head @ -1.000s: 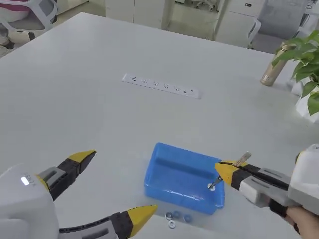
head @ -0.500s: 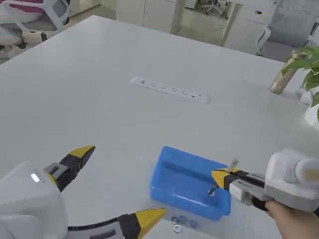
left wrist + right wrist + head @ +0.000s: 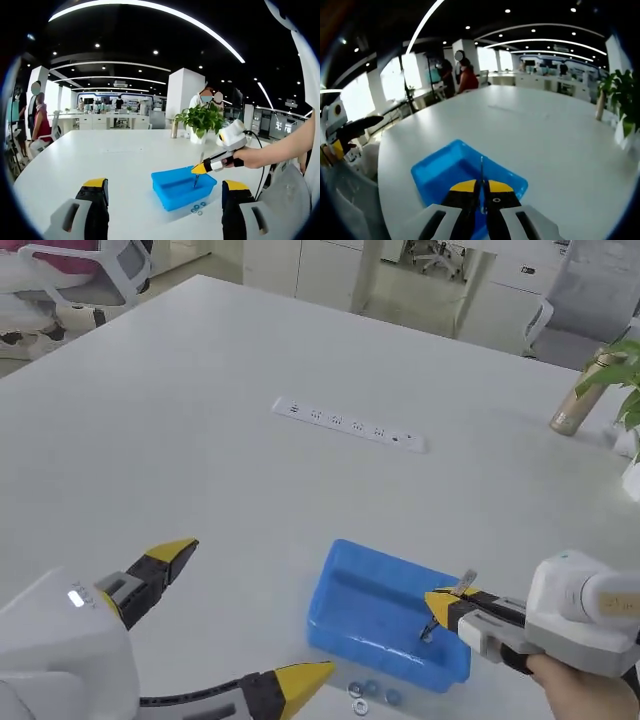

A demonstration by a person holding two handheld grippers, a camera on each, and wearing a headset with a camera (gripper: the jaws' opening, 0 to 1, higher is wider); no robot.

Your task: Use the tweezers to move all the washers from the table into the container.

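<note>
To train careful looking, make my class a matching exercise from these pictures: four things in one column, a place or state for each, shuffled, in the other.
Things
1. washers
2. power strip
3. left claw
4. right claw

Places or states
A. shut on tweezers
B. on the table beside the blue container
C. open wide
D. farther across the table

Pairs: 1-B, 2-D, 3-C, 4-A

A wide white counter [image 3: 180, 420] carries a white power strip [image 3: 349, 425], a gold bottle [image 3: 578, 393] and a leafy potted plant [image 3: 202, 119]. White office chairs [image 3: 75, 265] stand beyond it. Curved light strips [image 3: 150, 6] cross the dark ceiling [image 3: 125, 40] above a white column [image 3: 182, 92].
</note>
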